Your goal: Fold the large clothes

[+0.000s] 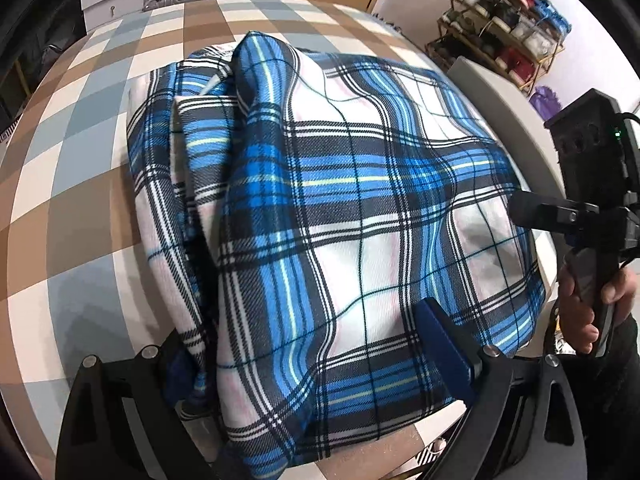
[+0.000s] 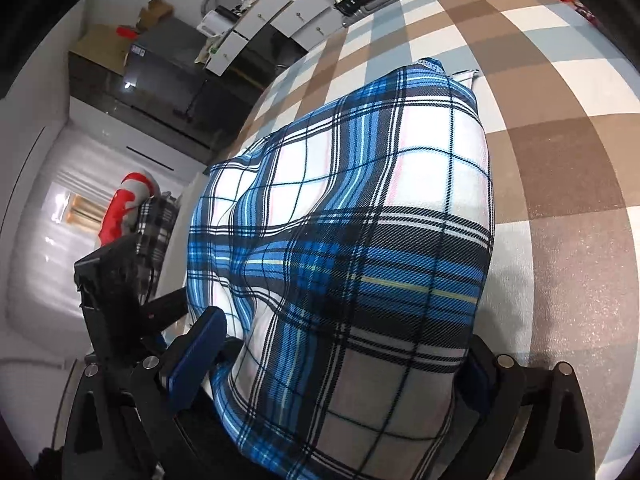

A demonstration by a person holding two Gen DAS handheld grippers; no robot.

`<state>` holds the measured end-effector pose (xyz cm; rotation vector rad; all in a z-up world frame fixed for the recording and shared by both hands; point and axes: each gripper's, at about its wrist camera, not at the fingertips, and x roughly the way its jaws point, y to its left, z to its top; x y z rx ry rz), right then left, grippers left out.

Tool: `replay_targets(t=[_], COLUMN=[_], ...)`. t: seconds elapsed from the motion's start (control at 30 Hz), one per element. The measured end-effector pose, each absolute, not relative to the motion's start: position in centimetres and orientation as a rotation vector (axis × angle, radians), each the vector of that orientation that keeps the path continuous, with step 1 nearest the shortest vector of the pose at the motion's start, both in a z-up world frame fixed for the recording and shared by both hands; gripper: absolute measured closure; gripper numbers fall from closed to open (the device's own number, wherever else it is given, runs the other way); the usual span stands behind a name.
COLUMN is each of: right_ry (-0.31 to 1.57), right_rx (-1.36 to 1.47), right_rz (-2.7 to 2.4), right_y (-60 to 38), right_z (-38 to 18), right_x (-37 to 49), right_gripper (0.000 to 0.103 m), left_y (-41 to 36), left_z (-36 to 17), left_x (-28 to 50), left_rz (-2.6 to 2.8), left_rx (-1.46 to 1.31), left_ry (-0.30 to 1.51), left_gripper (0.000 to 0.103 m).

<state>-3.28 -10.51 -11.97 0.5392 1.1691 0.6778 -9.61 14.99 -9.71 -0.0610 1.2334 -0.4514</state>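
Note:
A blue, white and black plaid garment (image 1: pixel 340 200) lies folded in a thick bundle on the checked table cover (image 1: pixel 80 184). My left gripper (image 1: pixel 304 336) is at its near edge, jaws wide apart, with the cloth bulging between them. The blue right finger (image 1: pixel 444 344) shows, but cloth hides the left one. My right gripper (image 2: pixel 344 332) is open the same way around the garment (image 2: pixel 360 220) at its right side. Its blue left finger (image 2: pixel 196 352) is clear and the other is mostly covered. In the left wrist view a hand (image 1: pixel 580 304) holds that right gripper (image 1: pixel 536 216) against the cloth's edge.
The brown, white and grey checked cover (image 2: pixel 560 160) stretches beyond the garment. A shelf of shoes (image 1: pixel 504 28) stands at the back right, with white drawers (image 1: pixel 108 0) behind the table. A dark cabinet (image 2: pixel 160 76) and another checked cloth (image 2: pixel 156 220) lie off the table's side.

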Motion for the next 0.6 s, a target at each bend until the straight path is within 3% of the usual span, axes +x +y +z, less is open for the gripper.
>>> replay_targets(t=[0.1,0.5,0.6], right_ry=[1.154,1.115,1.095], right_rx=[0.556,0.447,0.414], right_rz=[0.683,0.633,0.607], right_y=[-10.6,-9.2,-9.2], right_z=[-12.0,-11.4,-11.4], right_x=[-3.2,-3.9,-4.2], right_gripper=[0.000,0.000,0.005], left_y=[16.7,16.6,16.0], left_z=[-9.6,-8.8,-8.7], left_x=[-11.3,-12.0,-11.7], left_rz=[-0.469,-0.432,-0.427], left_rx=[-0.047,-0.030,-0.006], left_ry=[1.203,1.156,1.165], left_gripper=[0.003,0.002,0.002])
